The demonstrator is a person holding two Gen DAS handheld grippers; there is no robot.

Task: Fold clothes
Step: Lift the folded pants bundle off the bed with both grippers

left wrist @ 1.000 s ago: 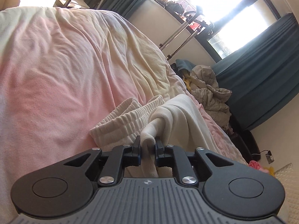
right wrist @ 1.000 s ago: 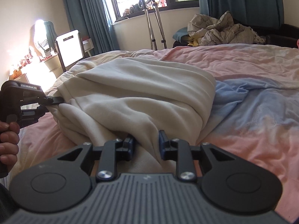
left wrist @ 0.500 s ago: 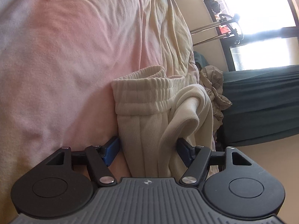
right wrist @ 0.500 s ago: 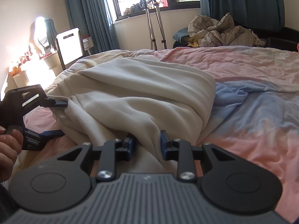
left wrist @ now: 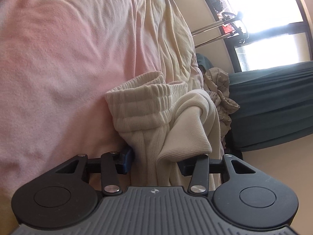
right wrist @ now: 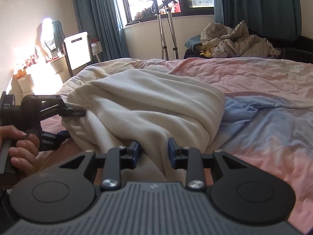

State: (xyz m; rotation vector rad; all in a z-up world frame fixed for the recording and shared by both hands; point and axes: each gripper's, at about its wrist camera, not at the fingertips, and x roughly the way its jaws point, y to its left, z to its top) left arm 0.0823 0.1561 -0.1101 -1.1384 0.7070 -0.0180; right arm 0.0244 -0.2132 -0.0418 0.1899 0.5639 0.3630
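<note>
Lying folded along the bed [right wrist: 254, 82], the cream garment [right wrist: 152, 98] points its ribbed waistband [left wrist: 144, 99] away — your left gripper [left wrist: 154, 162], just closing, straddles it loosely; your right gripper [right wrist: 153, 150] pinches its near fold.

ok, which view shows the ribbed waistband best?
Left wrist. The waistband sits centre frame, close up, its ribbing sharp, just beyond the left gripper. In the right wrist view the cream garment shows only as a folded bulk; that end sits by the left gripper, with no ribbing clear.

Bare bedspread [right wrist: 264, 137] right of bunched cream garment [right wrist: 156, 101]
</note>
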